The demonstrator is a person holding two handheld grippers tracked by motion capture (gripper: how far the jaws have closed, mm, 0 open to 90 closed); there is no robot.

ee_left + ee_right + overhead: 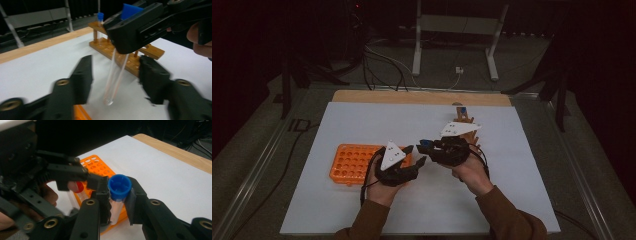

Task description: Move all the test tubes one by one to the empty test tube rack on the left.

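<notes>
My right gripper [119, 192] is shut on a clear test tube just under its blue cap [120, 185]. The tube [113, 80] hangs tilted above the white mat, its round bottom free. My left gripper [115, 72] is open, with a jaw on either side of the tube's lower half and a gap at each side. In the high view the left gripper [416, 155] and the right gripper [424, 146] meet tip to tip at the middle of the mat. An orange tube rack [349, 162] lies just left of them.
A wooden tube rack [150, 51] stands behind the grippers near the mat's far edge, with one blue-capped tube [100, 18] upright in it. A red-capped tube [78, 187] shows by the orange rack [96, 166]. The white mat [512, 165] is bare to the right.
</notes>
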